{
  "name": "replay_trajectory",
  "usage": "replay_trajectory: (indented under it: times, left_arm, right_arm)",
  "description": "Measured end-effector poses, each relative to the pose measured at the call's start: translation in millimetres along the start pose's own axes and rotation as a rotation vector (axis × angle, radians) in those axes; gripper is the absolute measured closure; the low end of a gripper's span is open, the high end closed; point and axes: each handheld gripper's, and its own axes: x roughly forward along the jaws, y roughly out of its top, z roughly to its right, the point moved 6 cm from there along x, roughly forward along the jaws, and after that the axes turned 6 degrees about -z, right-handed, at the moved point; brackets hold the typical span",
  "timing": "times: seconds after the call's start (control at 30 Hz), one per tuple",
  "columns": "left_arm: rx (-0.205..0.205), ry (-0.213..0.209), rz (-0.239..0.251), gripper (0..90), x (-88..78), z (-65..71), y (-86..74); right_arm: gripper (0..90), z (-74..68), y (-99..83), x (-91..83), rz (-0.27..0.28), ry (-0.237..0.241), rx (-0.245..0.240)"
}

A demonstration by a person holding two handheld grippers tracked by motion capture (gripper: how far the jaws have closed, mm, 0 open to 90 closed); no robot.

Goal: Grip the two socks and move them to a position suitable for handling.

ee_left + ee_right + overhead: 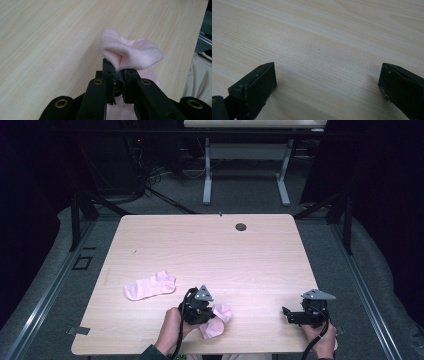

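The left gripper (119,82) is clamping a fold of a pink sock (131,53) between its two black jaws, which are sitting nearly closed with only the fabric between them. In the left gripper view, the pinched sock is bunching up and flaring above the jaw tips, and more pink fabric is showing below and behind the jaws. In the high view, the left gripper (207,309) is sitting near the front edge of the table (210,245), and the held sock (218,320) is lying crumpled just to its right, touching the tabletop.

The right gripper (327,82) is standing released, its jaws spread wide apart with bare wood grain between them. In the high view, the right gripper (290,315) is resting low near the front right corner, well apart from the held sock.

A second pink sock (150,286) is lying flat on the table, to the left of the left gripper and apart from it.

The left gripper is covering part of the held sock in the high view, so its full outline is hard to make out. The person's left hand (171,327) and right hand (324,342) are being cut off by the bottom edge of the frame.
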Motion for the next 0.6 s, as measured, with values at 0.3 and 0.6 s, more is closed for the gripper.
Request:
replay_trajectory:
  times: [0.3,0.6]
  left_arm:
    - [-0.009,-0.010,-0.053,73.4,20.7,-4.2,-7.4]
    - [-0.052,0.019,-0.019,19.5,2.7,-10.8,-11.3]
  right_arm:
    - [0.6,0.0,0.0,0.0,0.000,-0.001,0.000]
    - [0.6,0.0,0.0,0.0,0.000,0.000,0.000]
